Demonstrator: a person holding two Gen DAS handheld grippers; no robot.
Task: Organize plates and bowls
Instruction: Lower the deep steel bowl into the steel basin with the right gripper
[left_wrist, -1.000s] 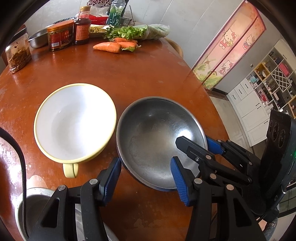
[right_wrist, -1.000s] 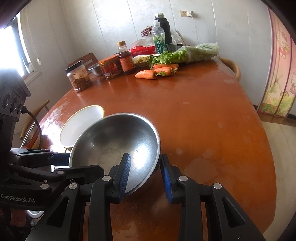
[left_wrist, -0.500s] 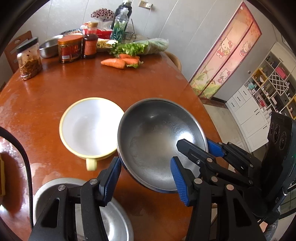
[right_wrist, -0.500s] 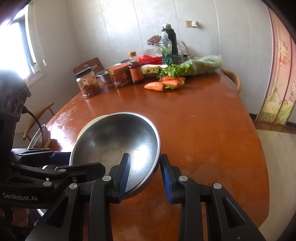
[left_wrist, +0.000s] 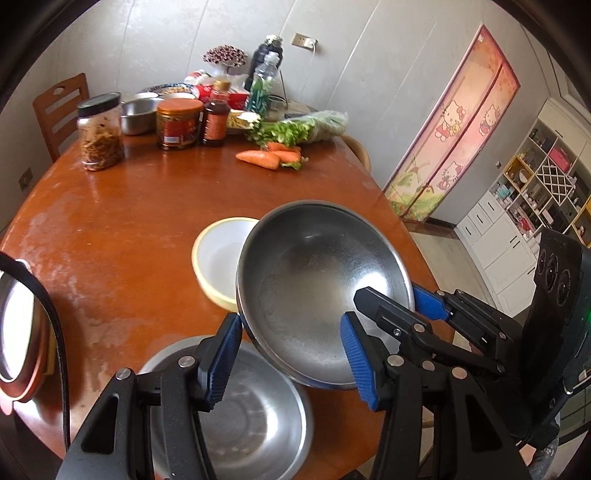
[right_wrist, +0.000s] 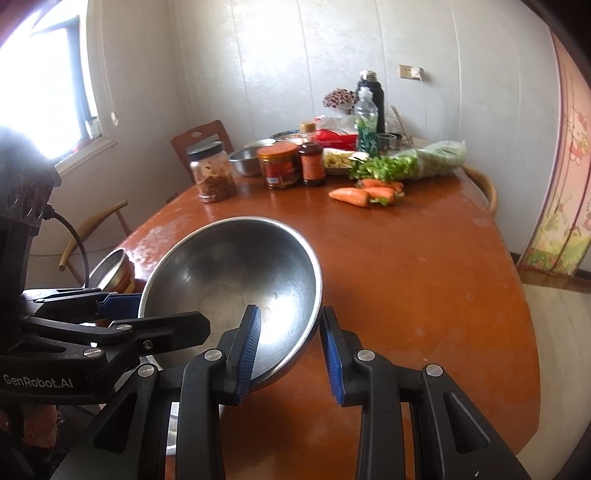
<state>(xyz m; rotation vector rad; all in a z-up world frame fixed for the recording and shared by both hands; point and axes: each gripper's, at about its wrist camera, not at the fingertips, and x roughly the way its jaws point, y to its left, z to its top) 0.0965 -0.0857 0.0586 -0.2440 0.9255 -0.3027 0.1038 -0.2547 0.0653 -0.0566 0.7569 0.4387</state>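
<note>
Since a second ago both my grippers have carried the steel bowl (left_wrist: 317, 284) up off the wooden table (left_wrist: 140, 229), so it now hangs tilted above the near edge, partly covering the yellow-rimmed white bowl (left_wrist: 218, 258) it used to sit beside. My right gripper (right_wrist: 290, 347) is clamped on its rim, one blue pad inside and one outside, and my left gripper (left_wrist: 291, 354) grips the opposite side of the rim (its far finger reaches into the bowl). Below the left gripper a second steel bowl (left_wrist: 251, 417) rests on the table.
</note>
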